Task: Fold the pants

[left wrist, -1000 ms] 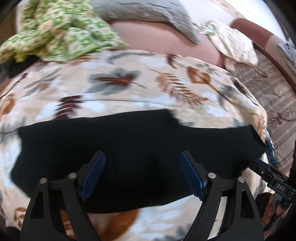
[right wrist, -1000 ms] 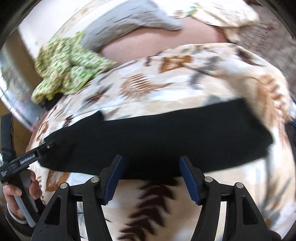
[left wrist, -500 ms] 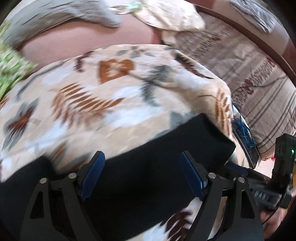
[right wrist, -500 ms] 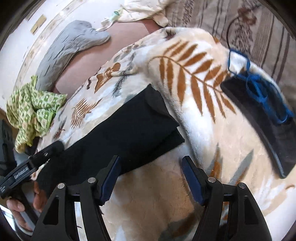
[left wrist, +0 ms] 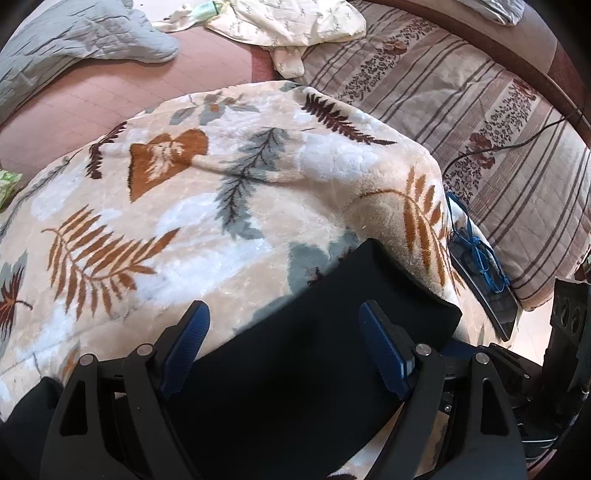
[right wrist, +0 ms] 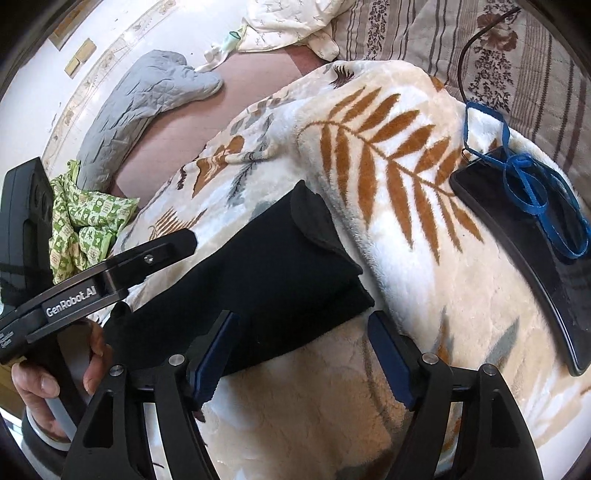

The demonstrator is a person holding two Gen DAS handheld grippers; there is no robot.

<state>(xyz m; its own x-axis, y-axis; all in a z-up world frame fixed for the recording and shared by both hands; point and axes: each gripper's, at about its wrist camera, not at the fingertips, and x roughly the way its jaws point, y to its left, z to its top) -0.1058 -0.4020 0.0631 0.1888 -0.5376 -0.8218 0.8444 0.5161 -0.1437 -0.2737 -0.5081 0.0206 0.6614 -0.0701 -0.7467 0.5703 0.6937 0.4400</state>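
Black pants [left wrist: 314, 354] lie folded into a long band on a leaf-print fleece blanket [left wrist: 207, 206]. My left gripper [left wrist: 284, 343] is open and hovers over the band near its right end. In the right wrist view the pants [right wrist: 266, 273] end in a layered corner, and my right gripper [right wrist: 303, 354] is open just below that corner, empty. The left gripper's body [right wrist: 110, 273] shows at the left of that view, over the pants.
A dark tablet [right wrist: 532, 243] with a blue strap [right wrist: 528, 188] lies on the blanket's right edge, also in the left wrist view [left wrist: 484, 280]. A grey quilt [right wrist: 140, 107], a green patterned cloth [right wrist: 88, 225] and a cream cloth [left wrist: 284, 26] lie behind. A striped bedsheet [left wrist: 480, 110] is at right.
Both grippers have swung right along the pants to the band's right end. The right gripper has closed in on the layered corner. Both stay open.
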